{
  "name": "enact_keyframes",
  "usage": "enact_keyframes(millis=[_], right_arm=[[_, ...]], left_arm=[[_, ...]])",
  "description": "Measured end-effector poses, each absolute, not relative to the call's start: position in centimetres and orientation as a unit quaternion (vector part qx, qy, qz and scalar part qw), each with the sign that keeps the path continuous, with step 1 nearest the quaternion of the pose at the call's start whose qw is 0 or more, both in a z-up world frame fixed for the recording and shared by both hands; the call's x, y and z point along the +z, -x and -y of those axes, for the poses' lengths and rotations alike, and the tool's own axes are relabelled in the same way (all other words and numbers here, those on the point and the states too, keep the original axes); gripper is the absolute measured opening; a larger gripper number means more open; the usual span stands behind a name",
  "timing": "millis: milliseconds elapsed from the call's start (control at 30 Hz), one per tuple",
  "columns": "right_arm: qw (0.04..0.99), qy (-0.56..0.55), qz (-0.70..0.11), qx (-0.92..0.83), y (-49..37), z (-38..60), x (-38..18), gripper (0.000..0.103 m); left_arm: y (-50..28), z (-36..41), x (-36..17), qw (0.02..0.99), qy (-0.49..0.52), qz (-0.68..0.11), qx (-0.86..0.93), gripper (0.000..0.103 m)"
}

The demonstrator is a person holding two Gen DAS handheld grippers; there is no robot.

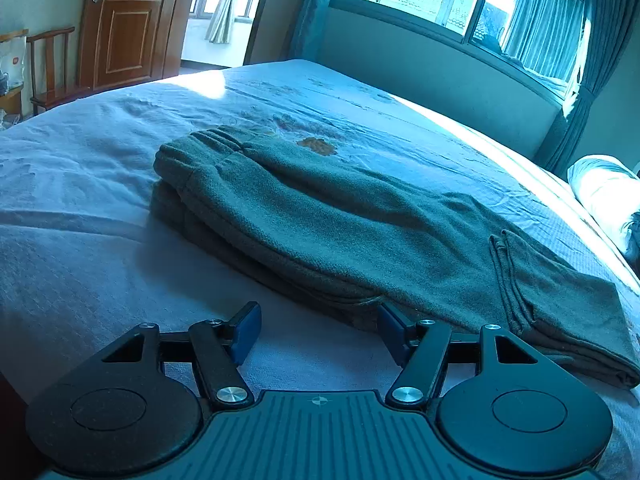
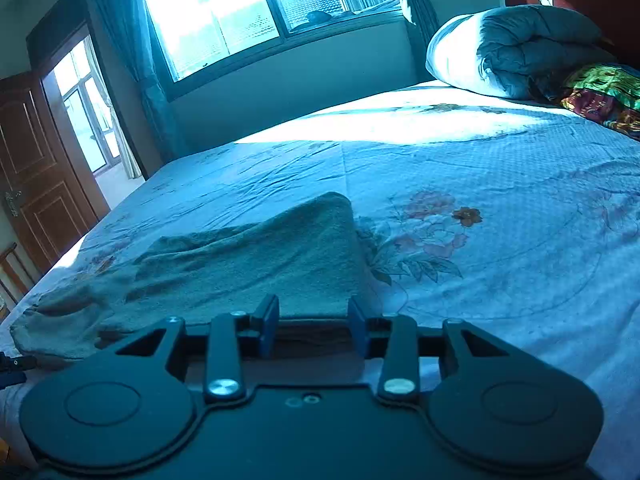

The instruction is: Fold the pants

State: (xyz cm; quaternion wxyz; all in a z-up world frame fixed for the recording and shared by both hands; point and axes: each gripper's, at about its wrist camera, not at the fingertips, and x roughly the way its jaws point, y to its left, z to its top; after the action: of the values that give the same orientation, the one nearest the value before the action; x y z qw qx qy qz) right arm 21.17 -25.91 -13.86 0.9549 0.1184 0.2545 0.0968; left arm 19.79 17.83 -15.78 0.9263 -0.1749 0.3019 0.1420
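Note:
Grey-green fleece pants [image 1: 340, 220] lie folded on the bed, with the elastic waistband at the far left and the cuffs at the near right. My left gripper [image 1: 319, 330] is open just in front of their near edge. Its right pad [image 1: 390, 326] sits against the fabric, and only sheet shows between the jaws. In the right wrist view the pants [image 2: 240, 264] stretch away to the left. My right gripper [image 2: 313, 322] stands open at their near folded end, its pads apart on either side of the fabric edge and not pinching it.
The bed sheet [image 2: 500, 240] has a flower print and wrinkles. A rolled quilt [image 2: 512, 48] and a colourful cloth [image 2: 604, 96] lie at the head end. A window wall runs along the far side of the bed. A wooden door [image 1: 124, 28] and a chair [image 1: 52, 68] stand beyond the foot.

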Motion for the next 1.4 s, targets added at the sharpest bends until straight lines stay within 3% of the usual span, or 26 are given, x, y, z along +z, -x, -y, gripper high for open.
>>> enact_keyframes(millis=[200,633,933,1267,1400], right_arm=[[0.933,-0.062,-0.304,0.183,-22.9,21.0,-15.0,0.031],[0.930,-0.052,-0.292,0.215,-23.7,18.9,-16.0,0.031],[0.928,-0.048,-0.343,0.135,-24.4,21.2,-17.1,0.030],[0.947,-0.041,-0.310,0.071,-23.7,23.1,-16.3,0.033],[0.942,-0.095,-0.313,0.077,-23.3,25.5,-16.2,0.029]], left_arm=[[-19.7,-17.8,-15.7,0.926,0.172,-0.306,0.141,0.065],[-20.0,-17.9,-15.7,0.926,0.168,-0.300,0.157,0.068],[-20.2,-18.2,-16.1,0.925,0.167,-0.304,0.155,0.072],[-19.7,-19.0,-15.7,0.925,0.168,-0.298,0.166,0.073],[-19.4,-20.3,-15.8,0.921,0.177,-0.295,0.183,0.073]])
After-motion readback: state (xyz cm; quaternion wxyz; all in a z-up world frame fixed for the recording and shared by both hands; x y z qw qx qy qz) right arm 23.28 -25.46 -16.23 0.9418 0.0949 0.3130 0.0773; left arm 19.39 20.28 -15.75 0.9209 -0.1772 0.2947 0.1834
